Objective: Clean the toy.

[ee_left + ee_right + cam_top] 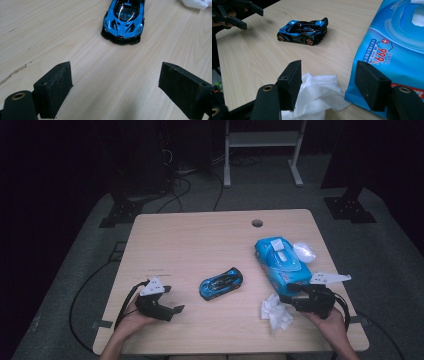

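Left tool [167, 298], held low over the near-left part of the worktop [200, 235]: jaws spread wide, nothing between them, aimed at the nose of the toy car [123, 21]. In the left gripper view the car sits straight ahead, centred between the two black pads [53, 88], with bare wood between pads and bumper.

Right tool [289, 300], at the near-right: jaws released and apart, gripping nothing. It hangs just above a crumpled white wipe [317, 96], which lies on the worktop touching the near corner of the blue wet-wipe pack [281, 262]. A small white lid-like object [304, 251] lies just beside the pack's far edge.

The toy car stands on its wheels near the middle of the worktop, well apart from the pack and the wipe.

Handling, as a judgement: the car is probably light, rigid and glossy, so it may slip under the pads and will roll if nudged along its length. The soundest hold is across the body flanks, between the wheel arches; the rear wing [325, 22] looks thin and is best avoided. The wipe is soft, limp and probably damp; pinch a raised fold.
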The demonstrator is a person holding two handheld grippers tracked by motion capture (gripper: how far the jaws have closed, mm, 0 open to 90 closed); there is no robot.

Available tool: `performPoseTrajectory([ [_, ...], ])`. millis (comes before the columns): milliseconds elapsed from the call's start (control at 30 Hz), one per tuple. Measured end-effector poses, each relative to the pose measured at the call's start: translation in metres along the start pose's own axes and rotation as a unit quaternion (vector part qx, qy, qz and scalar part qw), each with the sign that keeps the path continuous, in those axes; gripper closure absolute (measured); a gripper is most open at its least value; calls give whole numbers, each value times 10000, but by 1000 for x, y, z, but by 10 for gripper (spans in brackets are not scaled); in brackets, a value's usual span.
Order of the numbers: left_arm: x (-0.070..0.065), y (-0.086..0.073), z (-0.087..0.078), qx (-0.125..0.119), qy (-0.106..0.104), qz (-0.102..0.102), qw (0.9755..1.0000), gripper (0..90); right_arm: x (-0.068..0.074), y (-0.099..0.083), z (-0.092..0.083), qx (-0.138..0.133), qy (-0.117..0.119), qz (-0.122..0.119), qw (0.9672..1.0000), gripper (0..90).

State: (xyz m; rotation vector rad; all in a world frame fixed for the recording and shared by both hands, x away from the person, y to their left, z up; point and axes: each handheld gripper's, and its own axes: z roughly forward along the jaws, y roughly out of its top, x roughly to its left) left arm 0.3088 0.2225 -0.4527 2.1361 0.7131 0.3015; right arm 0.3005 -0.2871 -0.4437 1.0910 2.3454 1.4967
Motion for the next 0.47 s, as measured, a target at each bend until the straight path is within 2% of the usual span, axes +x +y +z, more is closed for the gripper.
performPoseTrajectory([
  [467,2,-19,-3,-81,91,-230,9997,108,1,-2,2,13,16,22,10000,369],
])
